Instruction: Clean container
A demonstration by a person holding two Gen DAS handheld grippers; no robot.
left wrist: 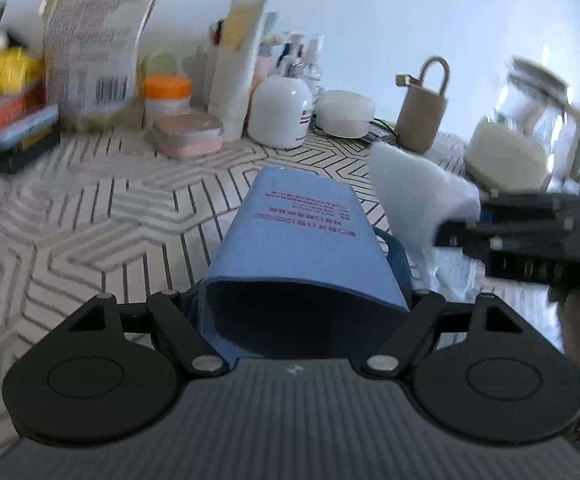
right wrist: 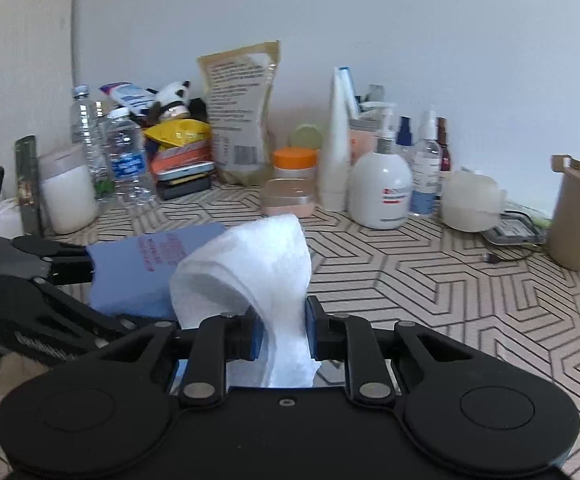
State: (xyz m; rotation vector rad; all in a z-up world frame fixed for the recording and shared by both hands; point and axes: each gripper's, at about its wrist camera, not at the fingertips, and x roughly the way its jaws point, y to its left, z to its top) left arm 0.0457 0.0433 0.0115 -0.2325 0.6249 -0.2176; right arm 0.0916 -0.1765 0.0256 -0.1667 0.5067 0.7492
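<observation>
A light blue container (left wrist: 302,236) with red print lies on its side in my left gripper (left wrist: 306,300), open end toward the camera; the jaws are shut on it above the patterned table. It also shows in the right wrist view (right wrist: 138,272), at the left, held by the left gripper (right wrist: 70,264). My right gripper (right wrist: 282,328) is shut on a white wipe (right wrist: 250,264) that bulges up between the fingers. In the left wrist view the wipe (left wrist: 414,200) and right gripper (left wrist: 470,228) sit just right of the container, apart from it.
The patterned tabletop (right wrist: 430,280) is lined at the back with bottles, a white pump bottle (right wrist: 382,188), an orange-lidded jar (right wrist: 294,164), a tall pouch (right wrist: 242,112), water bottles (right wrist: 126,160), a tan holder (right wrist: 578,212) and a glass jar (left wrist: 518,136).
</observation>
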